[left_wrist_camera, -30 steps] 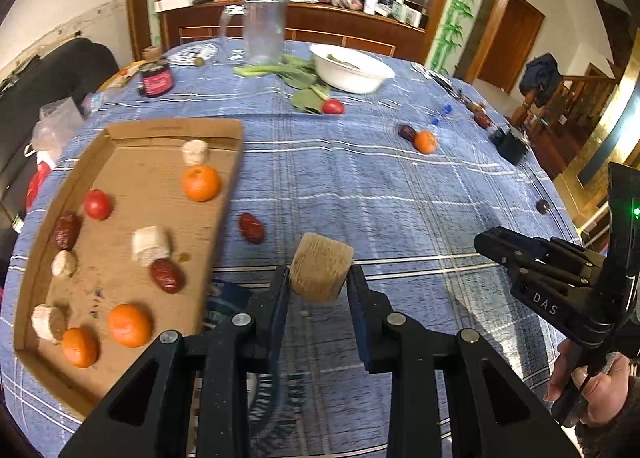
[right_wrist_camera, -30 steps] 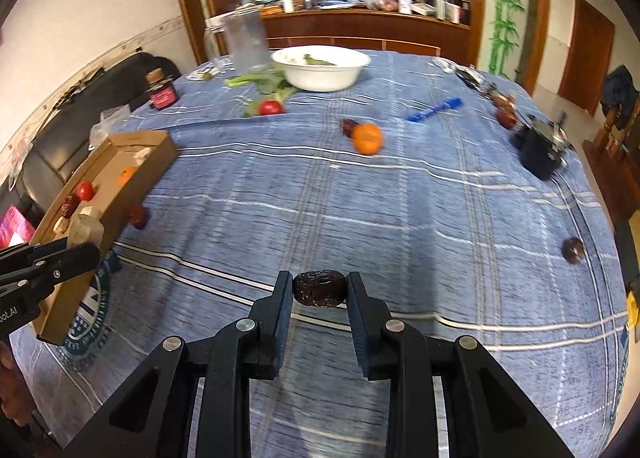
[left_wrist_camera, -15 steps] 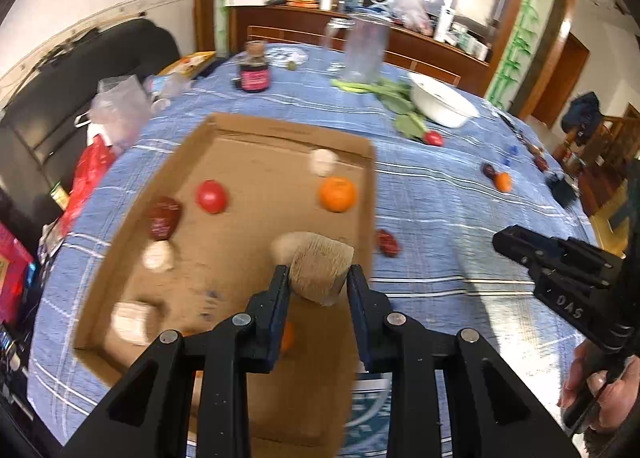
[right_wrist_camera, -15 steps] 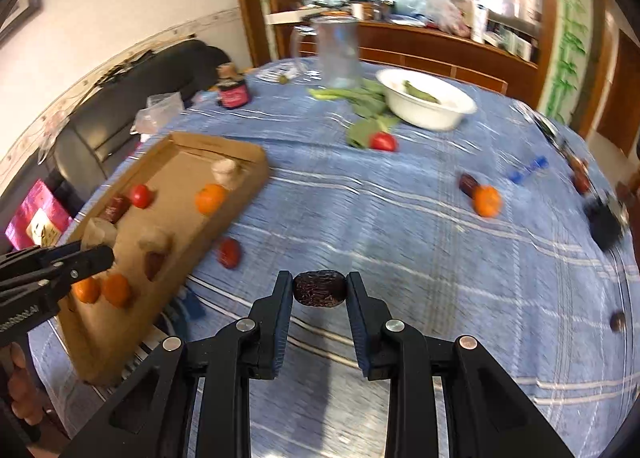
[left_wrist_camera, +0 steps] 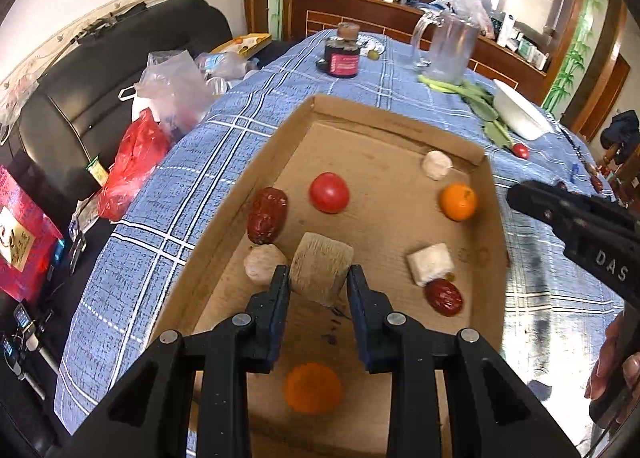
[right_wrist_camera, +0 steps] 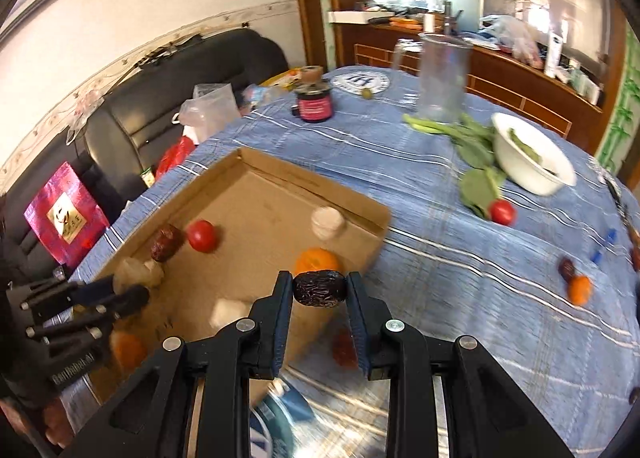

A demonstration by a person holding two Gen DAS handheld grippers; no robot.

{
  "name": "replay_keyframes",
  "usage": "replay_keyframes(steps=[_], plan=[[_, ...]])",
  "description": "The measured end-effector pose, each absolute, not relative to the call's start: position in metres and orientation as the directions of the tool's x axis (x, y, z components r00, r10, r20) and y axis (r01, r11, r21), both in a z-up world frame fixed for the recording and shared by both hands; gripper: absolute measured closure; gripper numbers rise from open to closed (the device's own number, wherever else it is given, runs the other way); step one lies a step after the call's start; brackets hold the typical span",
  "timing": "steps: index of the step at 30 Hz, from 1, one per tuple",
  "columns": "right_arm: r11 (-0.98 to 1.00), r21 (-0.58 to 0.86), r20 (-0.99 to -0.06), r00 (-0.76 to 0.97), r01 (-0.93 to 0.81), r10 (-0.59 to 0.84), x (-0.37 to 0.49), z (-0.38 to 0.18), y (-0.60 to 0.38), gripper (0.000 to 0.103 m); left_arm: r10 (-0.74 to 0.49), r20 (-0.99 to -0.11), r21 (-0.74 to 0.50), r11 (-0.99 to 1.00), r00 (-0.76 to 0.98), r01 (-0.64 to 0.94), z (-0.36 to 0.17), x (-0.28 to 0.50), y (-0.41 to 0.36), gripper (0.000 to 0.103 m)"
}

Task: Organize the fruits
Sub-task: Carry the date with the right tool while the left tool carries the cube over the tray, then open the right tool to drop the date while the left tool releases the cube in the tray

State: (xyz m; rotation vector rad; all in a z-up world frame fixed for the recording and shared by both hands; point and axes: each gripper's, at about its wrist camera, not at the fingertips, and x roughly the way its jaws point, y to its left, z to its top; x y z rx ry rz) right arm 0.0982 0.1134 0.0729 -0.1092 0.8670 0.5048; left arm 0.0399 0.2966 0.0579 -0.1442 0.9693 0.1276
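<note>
The box (left_wrist_camera: 490, 218) is the landmark, and it is already well stocked. Inside lie a tomato (left_wrist_camera: 329, 192), a red date (left_wrist_camera: 267, 215) at its left wall, an orange (left_wrist_camera: 458, 201) by the right wall, a pale piece (left_wrist_camera: 437, 165) at the far corner, a white cube (left_wrist_camera: 430, 263) with a second date (left_wrist_camera: 444, 297) touching it, a pale lump (left_wrist_camera: 262, 263) and another orange (left_wrist_camera: 313, 387) at the near end.

Two more pieces are on the way in. The left gripper (left_wrist_camera: 319, 290) is clamped on a tan fibrous chunk (left_wrist_camera: 321, 272), held above the box floor just beside the pale lump. The right gripper (right_wrist_camera: 319, 296) pinches a dark date (right_wrist_camera: 319, 289) narrowly between its pads, hanging over the near right edge of the box, in front of the orange.

Still outside the box: a red piece (right_wrist_camera: 345, 347) on the cloth just off its right wall, a tomato (right_wrist_camera: 502, 212) farther off by the greens, and an orange (right_wrist_camera: 579, 289) with a date (right_wrist_camera: 566, 268) well apart on the far right; a dark speck at the picture's right edge is too small to tell.

I judge the job past halfway, with both held pieces to release and about four strays to fetch
</note>
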Motion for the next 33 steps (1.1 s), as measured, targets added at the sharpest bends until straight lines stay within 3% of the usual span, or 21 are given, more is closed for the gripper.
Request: replay_keyframes(steps=[10, 25, 30, 33], plan=[[0.83, 0.07, -0.808, 0.457, -0.553, 0.372, 0.13, 0.038, 0.179, 0.073, 0.052, -0.846, -0.049, 0.984, 0.531, -0.174, 0.041, 0.061, 0.297, 0.075], [0.811, 0.025, -0.83, 0.44, -0.585, 0.342, 0.142, 0.018, 0.195, 0.073, 0.062, -0.861, -0.03, 0.984, 0.504, -0.173, 0.026, 0.074, 0.296, 0.075], [0.811, 0.013, -0.828, 0.448, -0.585, 0.337, 0.139, 0.019, 0.197, 0.057, 0.056, -0.863, -0.035, 0.985, 0.502, -0.171, 0.026, 0.073, 0.297, 0.075], [0.813, 0.002, -0.827, 0.456, -0.583, 0.329, 0.135, 0.02, 0.198, 0.056, 0.052, -0.864, -0.039, 0.985, 0.5, -0.171, 0.026, 0.071, 0.298, 0.074]])
